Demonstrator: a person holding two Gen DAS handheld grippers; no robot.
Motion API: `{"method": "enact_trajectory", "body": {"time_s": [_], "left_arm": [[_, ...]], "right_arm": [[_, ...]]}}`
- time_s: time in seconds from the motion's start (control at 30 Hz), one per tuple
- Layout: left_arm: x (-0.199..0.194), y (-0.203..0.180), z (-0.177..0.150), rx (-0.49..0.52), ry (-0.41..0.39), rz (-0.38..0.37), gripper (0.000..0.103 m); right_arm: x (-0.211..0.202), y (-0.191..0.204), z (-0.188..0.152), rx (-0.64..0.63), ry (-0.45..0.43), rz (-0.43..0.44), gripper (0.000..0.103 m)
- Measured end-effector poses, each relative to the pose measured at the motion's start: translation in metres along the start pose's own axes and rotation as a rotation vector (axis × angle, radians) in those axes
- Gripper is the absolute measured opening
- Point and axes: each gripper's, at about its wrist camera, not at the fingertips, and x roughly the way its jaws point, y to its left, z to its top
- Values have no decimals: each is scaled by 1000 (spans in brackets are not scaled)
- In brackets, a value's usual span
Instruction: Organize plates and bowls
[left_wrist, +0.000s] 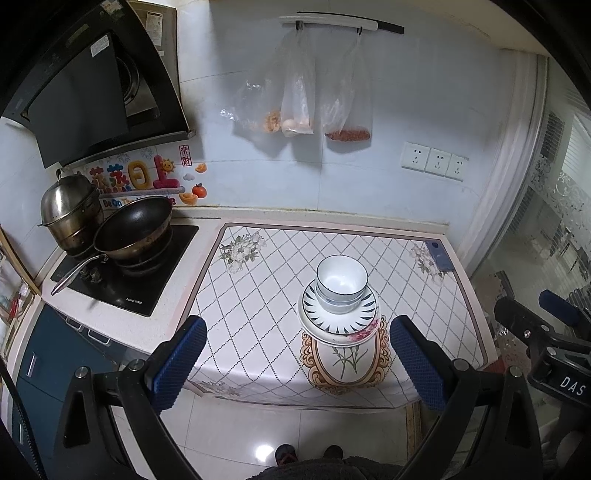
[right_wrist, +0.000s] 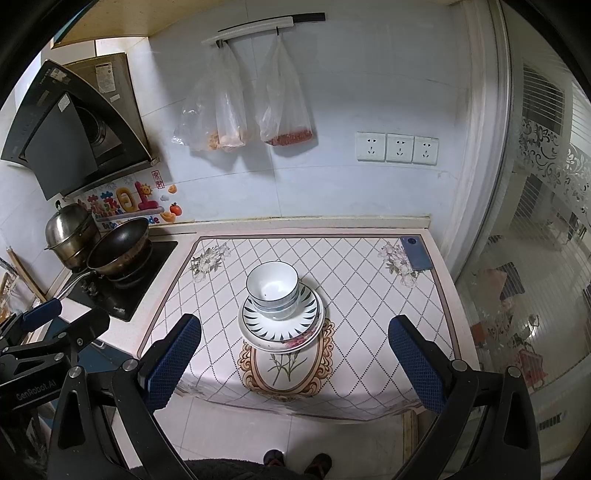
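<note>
Both claws, left claw (left_wrist: 295, 354) and right claw (right_wrist: 295, 354), are hanging wide and empty before the tabletop (left_wrist: 258, 280), risking toppling the nested bowls (left_wrist: 342, 282) off the plates (left_wrist: 339, 321)

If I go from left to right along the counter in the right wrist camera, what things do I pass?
Steel steamer pot → black wok → stacked bowls sitting on the stacked plates → blue phone at the far right corner of the tablecloth.
</note>
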Motion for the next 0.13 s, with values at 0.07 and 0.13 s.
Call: {"method": "enact_trajectory", "body": {"time_s": [0.07, 0.13], "left_arm": [[1, -1, 0, 2, 1, 2, 102], [2, -2, 0, 4, 0, 3, 102]], "right_arm": [[0, 0, 0, 0, 2, 0, 103], [1, -1, 0, 1, 1, 1, 103]]}}
